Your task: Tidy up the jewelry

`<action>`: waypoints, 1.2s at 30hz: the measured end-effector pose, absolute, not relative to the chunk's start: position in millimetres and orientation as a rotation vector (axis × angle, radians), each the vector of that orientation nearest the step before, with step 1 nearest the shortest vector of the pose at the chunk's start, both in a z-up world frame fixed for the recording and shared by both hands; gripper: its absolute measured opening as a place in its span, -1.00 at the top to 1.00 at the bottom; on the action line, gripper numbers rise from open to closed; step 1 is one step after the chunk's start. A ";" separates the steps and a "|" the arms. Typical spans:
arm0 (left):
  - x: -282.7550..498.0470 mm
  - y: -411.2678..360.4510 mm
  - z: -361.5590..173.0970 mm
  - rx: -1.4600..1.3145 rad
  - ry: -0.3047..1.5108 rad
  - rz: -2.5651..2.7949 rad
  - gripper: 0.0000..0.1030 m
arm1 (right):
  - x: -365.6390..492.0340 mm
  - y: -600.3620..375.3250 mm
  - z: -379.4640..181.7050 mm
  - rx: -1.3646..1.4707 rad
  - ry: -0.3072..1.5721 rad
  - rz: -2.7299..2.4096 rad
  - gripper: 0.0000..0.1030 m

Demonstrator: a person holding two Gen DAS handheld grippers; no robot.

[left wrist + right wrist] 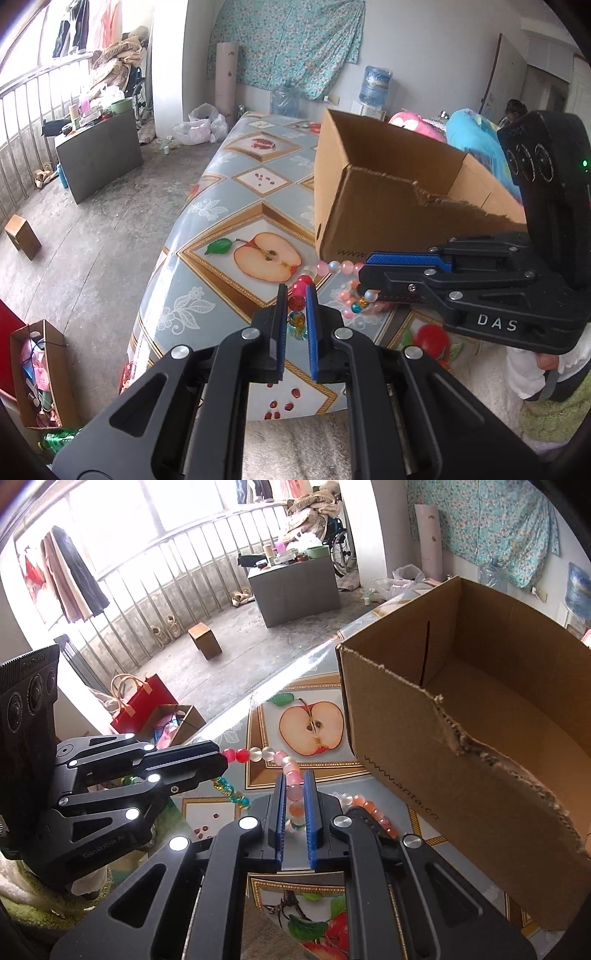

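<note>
Cluttered room, concrete floor, railing and bright window in the upper left of the left wrist view. Work surface: table under a fruit-print oilcloth, halved-apple panel at frame centre. An open cardboard box with a ragged torn rim sits on it, centre right in the left wrist view and filling the right side of the right wrist view.

Item in hand: 1 bead strand, pink, red and clear beads. It runs across the middle of the right wrist view between my 2 claws. More beads lie heaped on the cloth below.

My left gripper is clenched on the red end beads, bottom centre of its own view. My right gripper is clenched on pale pink beads, bottom centre of its view. Both pairs of jaws stand nearly together with beads between them.

Risks, as I judge them:
1. Round beads between flat pads could roll out, and 1 end would drop.
2. Pulling my hands apart could strain the cord until it snaps and scatters beads off the table edge.
3. The dangling part could snag the heap and drag it along.
4. The strand could catch on the torn box rim on the way in.
</note>
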State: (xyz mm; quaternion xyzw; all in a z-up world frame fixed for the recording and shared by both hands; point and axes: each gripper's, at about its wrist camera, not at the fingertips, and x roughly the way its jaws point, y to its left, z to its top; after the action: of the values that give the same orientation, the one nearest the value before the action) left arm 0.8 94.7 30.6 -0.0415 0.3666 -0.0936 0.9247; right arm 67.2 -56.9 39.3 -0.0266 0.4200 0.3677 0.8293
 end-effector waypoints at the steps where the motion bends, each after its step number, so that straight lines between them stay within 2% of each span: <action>1: -2.4 92.0 40.7 -0.081 0.726 -0.204 0.83 | 64.8 -57.7 45.6 -0.052 0.873 0.776 0.81; 9: 11.4 56.5 125.4 -0.024 0.527 -0.347 0.83 | 69.8 -97.5 116.2 0.012 0.717 0.727 0.81; 15: 72.4 18.5 159.4 0.032 0.500 -0.425 0.83 | 128.3 -133.5 132.5 0.066 0.748 0.652 0.81; 20: 137.5 -12.9 144.7 0.072 0.589 -0.450 0.83 | 194.4 -148.3 116.4 0.120 0.882 0.620 0.81; 28: 225.1 -39.6 82.8 0.127 0.797 -0.390 0.83 | 283.7 -151.3 58.5 0.166 1.114 0.555 0.80; 33: 233.2 -31.3 77.8 0.126 0.785 -0.350 0.76 | 297.7 -158.8 51.8 0.168 1.090 0.495 0.79; 34: 229.2 -28.4 80.7 0.116 0.771 -0.349 0.72 | 294.2 -161.2 55.1 0.174 1.068 0.496 0.76; 36: 218.8 -20.8 89.0 0.107 0.730 -0.341 0.69 | 285.8 -165.6 64.8 0.165 1.017 0.487 0.49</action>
State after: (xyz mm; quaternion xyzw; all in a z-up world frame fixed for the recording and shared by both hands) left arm 218.8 -20.8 89.0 0.0522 0.3551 -0.1658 0.9185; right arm 285.8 -165.6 64.8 0.0780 0.4816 0.2305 0.8419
